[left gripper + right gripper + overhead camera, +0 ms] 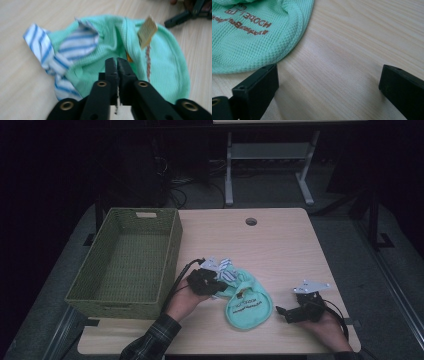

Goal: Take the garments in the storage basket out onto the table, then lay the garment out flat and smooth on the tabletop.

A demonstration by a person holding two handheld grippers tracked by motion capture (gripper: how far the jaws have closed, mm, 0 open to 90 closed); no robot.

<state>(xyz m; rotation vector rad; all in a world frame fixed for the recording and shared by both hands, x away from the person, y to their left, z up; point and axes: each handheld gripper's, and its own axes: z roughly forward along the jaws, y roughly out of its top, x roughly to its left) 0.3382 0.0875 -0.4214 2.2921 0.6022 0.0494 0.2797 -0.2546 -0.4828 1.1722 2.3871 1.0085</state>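
Note:
A mint-green cloth (248,304) (165,65) with brown print and a small tan tag (147,31) lies crumpled on the wooden table (280,250). A blue-and-white striped cloth (225,269) (75,45) is bunched against its far left edge. My left gripper (214,283) (117,61) has its jaws pressed together on a fold of the green cloth, just beside the striped one. My right gripper (287,312) (327,85) rests low over bare wood to the right of the green cloth (249,35), its jaws wide apart with nothing between them.
An empty olive woven basket (172,245) stands at the table's left side, close to my left hand. A round cable hole (251,221) sits near the far edge. Beyond the table stands a white desk frame (270,165) on dark floor.

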